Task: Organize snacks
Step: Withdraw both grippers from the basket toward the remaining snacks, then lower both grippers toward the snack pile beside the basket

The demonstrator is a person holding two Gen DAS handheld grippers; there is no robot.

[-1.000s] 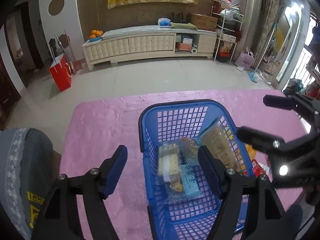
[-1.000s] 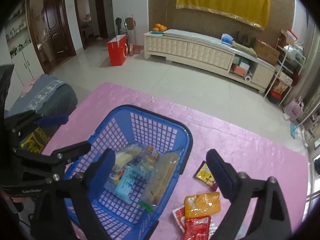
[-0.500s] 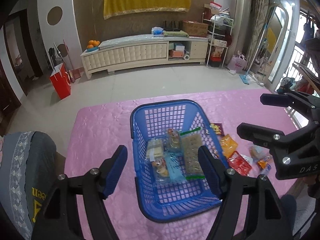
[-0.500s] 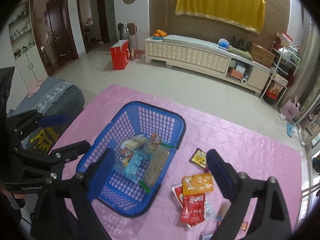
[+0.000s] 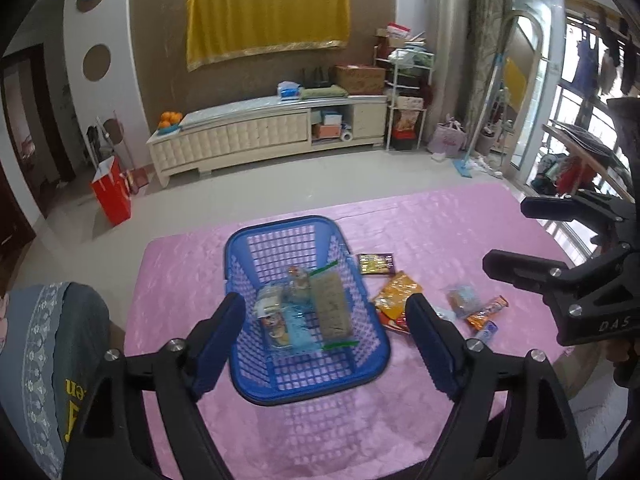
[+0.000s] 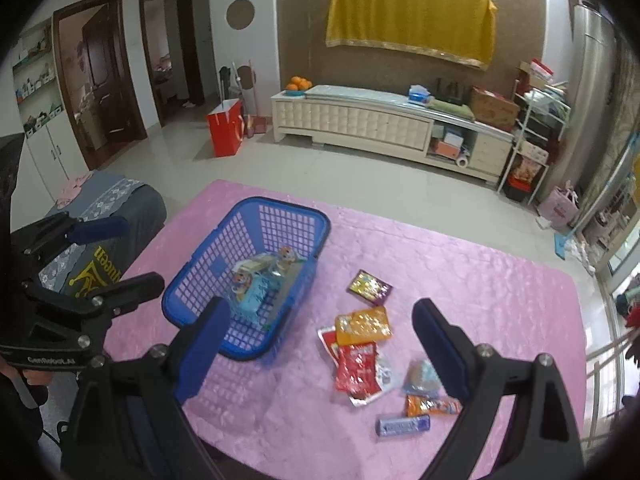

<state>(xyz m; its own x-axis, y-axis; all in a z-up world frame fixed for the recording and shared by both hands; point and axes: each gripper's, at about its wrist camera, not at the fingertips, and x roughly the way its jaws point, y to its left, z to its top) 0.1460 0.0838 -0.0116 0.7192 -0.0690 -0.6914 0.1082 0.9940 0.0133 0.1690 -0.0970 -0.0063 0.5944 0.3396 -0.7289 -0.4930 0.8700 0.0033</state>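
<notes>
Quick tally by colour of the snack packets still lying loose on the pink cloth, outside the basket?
Purple/dark: 2, square packet and small bar
Orange: 2, flat pouch and small wrapper
Red: 1, red pouch
Light blue/clear: 1, cookie bag
Total: 6, possibly another white packet under the red pouch.

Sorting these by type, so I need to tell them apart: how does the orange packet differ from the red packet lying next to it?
The orange packet is squarish and lies farther from the camera; the red packet is longer and nearer. Orange overlaps the top edge of red, which rests on a white wrapper. Both lie flat on the pink tablecloth, outside the blue basket, ungripped.
</notes>
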